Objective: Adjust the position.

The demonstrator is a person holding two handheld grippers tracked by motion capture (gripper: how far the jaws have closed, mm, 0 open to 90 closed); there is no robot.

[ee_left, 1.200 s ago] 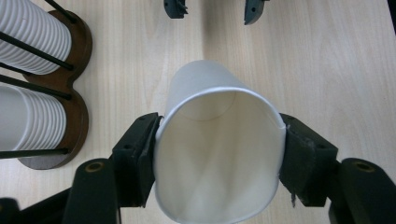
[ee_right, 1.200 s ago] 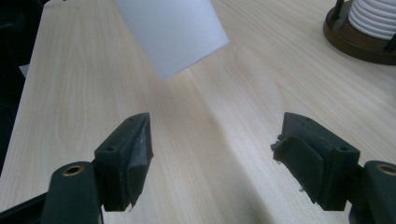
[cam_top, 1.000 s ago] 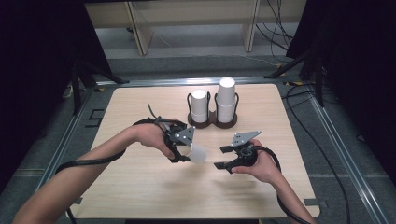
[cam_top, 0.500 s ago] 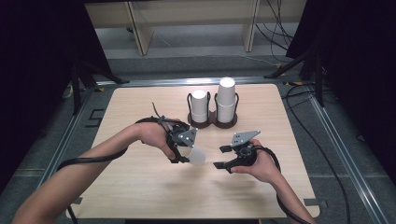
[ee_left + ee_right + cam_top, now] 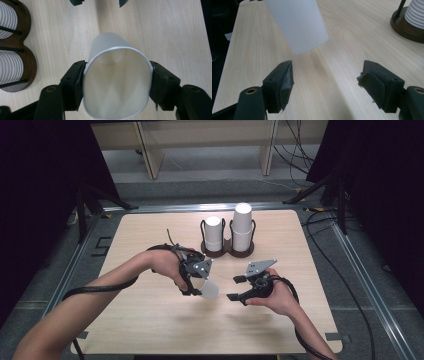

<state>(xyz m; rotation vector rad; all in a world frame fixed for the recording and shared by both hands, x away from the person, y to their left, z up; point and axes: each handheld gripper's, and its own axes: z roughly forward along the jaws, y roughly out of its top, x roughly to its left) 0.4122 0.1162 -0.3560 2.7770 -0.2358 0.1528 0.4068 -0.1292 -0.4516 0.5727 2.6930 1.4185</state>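
High view first: we see no brand, label or writing that can be read on anything here. We find the left gripper (image 5: 201, 287) above the middle of the wooden table (image 5: 150, 320), clamped on a white paper cup (image 5: 210, 290). From the left gripper view we look straight into the cup's (image 5: 117, 82) open mouth: its rim sits between the two black pads, one pressing each side, and the rim is squeezed into an oval. The cup's closed bottom points away from the gripper, toward the tabletop.

We see the cup as plain white, smooth-walled and tapered, with a thin rolled rim and an empty inside.

From the right gripper view the cup (image 5: 297, 25) hangs tilted above the table, ahead of the right gripper (image 5: 325, 82), whose jaws stand apart with nothing between them. In the high view the right gripper (image 5: 236, 288) sits just beside the cup, not touching it.

Behind them we see a dark wooden holder (image 5: 220, 253) carrying two stacks of white cups (image 5: 242, 225)
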